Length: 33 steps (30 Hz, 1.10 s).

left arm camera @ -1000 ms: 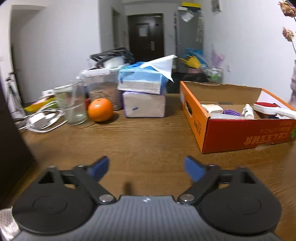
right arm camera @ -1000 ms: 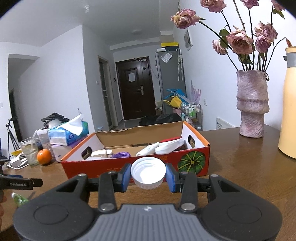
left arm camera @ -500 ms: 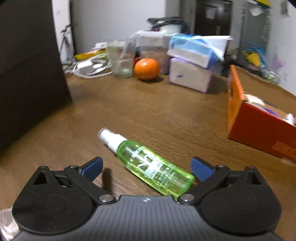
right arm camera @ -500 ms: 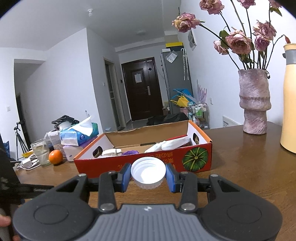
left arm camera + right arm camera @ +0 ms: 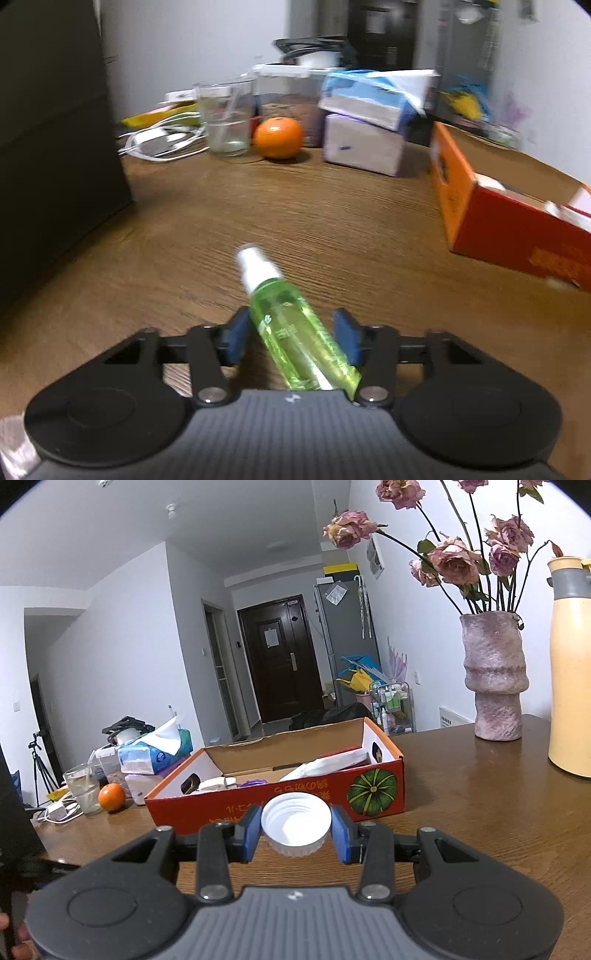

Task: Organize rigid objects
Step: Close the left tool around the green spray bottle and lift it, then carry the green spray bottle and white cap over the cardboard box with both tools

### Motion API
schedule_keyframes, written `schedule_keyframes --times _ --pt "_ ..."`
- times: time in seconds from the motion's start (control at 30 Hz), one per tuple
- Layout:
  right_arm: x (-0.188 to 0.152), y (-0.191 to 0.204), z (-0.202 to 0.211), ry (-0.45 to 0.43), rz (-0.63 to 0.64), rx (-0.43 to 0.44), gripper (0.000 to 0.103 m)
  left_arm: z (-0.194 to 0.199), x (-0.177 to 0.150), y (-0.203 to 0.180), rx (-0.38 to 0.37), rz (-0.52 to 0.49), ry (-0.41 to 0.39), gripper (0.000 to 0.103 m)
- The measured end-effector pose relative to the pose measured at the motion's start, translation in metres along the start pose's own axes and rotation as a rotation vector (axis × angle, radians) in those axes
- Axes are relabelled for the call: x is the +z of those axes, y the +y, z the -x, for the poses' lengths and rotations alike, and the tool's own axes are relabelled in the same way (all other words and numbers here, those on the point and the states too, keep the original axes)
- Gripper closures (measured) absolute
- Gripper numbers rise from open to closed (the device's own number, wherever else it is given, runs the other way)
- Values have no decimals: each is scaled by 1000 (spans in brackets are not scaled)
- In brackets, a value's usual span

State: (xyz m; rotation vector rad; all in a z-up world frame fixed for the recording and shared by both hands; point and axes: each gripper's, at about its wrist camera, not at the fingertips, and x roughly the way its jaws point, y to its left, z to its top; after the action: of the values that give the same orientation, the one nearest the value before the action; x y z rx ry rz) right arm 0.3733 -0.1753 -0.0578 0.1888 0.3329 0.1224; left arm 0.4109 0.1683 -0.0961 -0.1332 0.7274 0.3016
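A green spray bottle [image 5: 291, 325] with a white nozzle lies slanted on the wooden table. My left gripper [image 5: 291, 334] has closed around its body, both blue pads against it. My right gripper [image 5: 296, 830] is shut on a white bottle cap [image 5: 295, 821], held above the table just in front of the orange cardboard box [image 5: 373, 782]. The box holds several white items and also shows at the right of the left wrist view [image 5: 517, 225].
An orange [image 5: 277, 137], a glass [image 5: 225, 122], white cables [image 5: 159, 140] and stacked tissue packs [image 5: 369, 122] stand at the back. A black block [image 5: 55, 147] rises at left. A pink vase [image 5: 495, 679] and a yellow flask [image 5: 570, 664] stand at right.
My left gripper swung down toward the green bottle, moved over it and narrowed its fingers onto it. My right gripper kept the cap and shifted slightly.
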Motion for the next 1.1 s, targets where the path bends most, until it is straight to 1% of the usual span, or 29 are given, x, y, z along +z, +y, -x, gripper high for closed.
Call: schedule_keyframes --times 0.07,0.2,0.3,0.33,0.37,0.4,0.43,0.47,0.53,0.57,0.63,0.67,0.7,0.73,0.77,0.87,1.1 --pt "0 -1 1 -1 0 2 64 1 -2 6 -40 -45 -5 70" --pt "-1 0 2 -4 5 1 64 2 -3 17 -119 -113 -10 70" --pt "-2 1 2 -2 12 -5 64 1 -4 19 -129 -121 -12 67" --pt "-2 2 1 -2 14 -6 64 2 -5 19 -126 -124 -12 63" --pt "-2 2 1 0 17 -9 64 0 -5 18 -115 -132 -9 46" --pt "-3 2 1 1 19 -10 64 -1 -5 16 -88 -140 -7 25" --pt "-3 3 0 2 21 -12 64 -3 -5 15 -54 -147 -4 16" --pt "-4 3 0 4 24 -13 64 -4 -6 13 -22 -152 0 8" --pt "-4 4 -1 6 27 -14 64 -5 -4 17 -40 -134 13 8" --pt "-4 4 -1 7 29 -15 64 -6 -5 19 -51 -122 19 10" --pt "-5 4 -2 8 31 -16 64 -4 -4 20 -74 -116 14 24" --pt "-5 4 -2 9 32 -16 64 -1 -4 20 -81 -120 7 40" --pt "-5 4 -2 9 32 -16 64 1 -5 18 -88 -128 -2 60" --pt "-5 4 -2 9 32 -16 64 4 -6 15 -94 -136 -8 66" --pt "-5 4 -2 9 32 -16 64 5 -7 13 -91 -145 -13 71" --pt "-5 4 -2 10 32 -16 64 10 -10 6 -88 -169 -26 70" --pt "-6 5 -3 16 35 -11 64 27 -10 -1 -121 -152 -79 71"
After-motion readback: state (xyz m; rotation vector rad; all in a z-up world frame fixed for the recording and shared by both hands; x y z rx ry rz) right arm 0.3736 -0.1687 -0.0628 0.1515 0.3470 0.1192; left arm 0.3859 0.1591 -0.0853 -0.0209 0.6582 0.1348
